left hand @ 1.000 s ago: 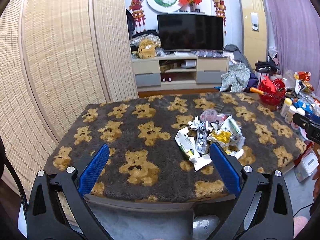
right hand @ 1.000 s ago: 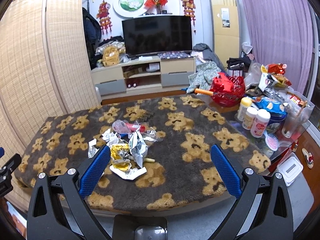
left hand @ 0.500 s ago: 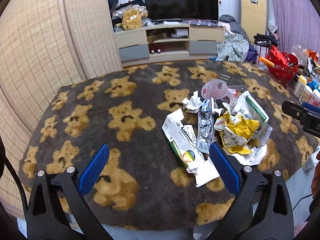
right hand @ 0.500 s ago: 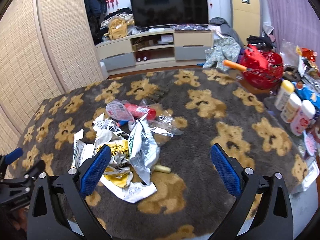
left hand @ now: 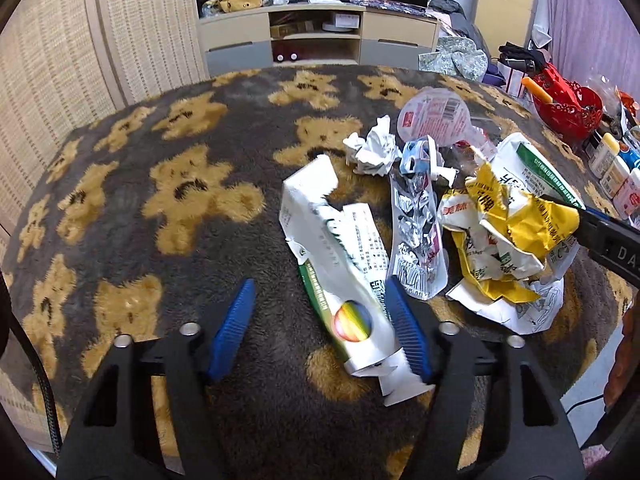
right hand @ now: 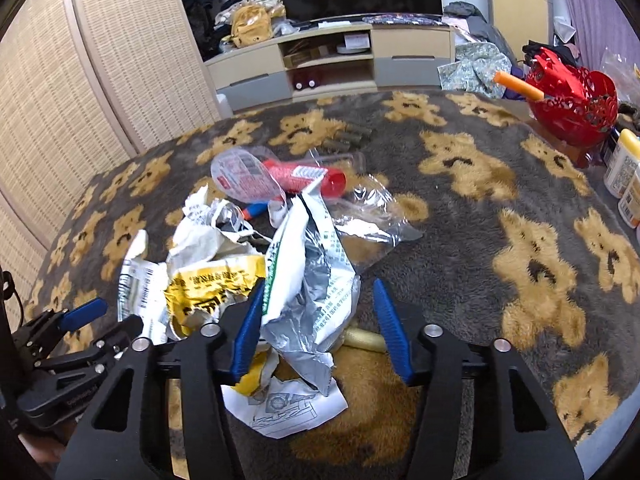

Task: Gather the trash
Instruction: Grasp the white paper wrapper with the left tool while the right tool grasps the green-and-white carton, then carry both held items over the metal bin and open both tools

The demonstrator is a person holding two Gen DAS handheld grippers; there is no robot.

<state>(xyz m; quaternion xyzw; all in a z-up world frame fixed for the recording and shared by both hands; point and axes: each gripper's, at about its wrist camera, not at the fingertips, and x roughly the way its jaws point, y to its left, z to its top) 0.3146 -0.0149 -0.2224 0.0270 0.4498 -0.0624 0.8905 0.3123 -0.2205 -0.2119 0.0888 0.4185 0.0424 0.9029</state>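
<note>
Right at the left gripper (left hand: 320, 334), a flattened white and green paper carton (left hand: 336, 256) lies with its near end between the blue pads. The jaws stand part-way open around it, the right-hand pad (left hand: 408, 336) touching or nearly touching the carton's edge, the left-hand pad well clear of it. The carton's long axis runs almost straight ahead of this gripper, leaning a little to the left as it goes away, so I judge a plain squeeze across its width is what the move calls for.

The right gripper (right hand: 316, 328) is equally near its own piece: a crumpled white and silver foil pouch (right hand: 308, 280) stands up between its pads, the left one against the foil, the right one apart from it. Its jaws are also half open, nothing yet pinched. A small pale stick (right hand: 362, 338) lies on the rug just under the pouch.

Beside the pouch, to that gripper's left, sits a crushed yellow wrapper (right hand: 212, 284) over a printed white leaflet (right hand: 288, 404). Beyond are a wad of white paper (left hand: 374, 148), a clear plastic blister pack with a red tube (right hand: 304, 174), and a loose clear bag (right hand: 372, 216).

All rests on a dark fleece cover patterned with tan bears (left hand: 132, 208), which has bare room to the left gripper's left and the right gripper's right. The cover's near edge is close beneath both tools, so lifting looks safer than dragging back.
</note>
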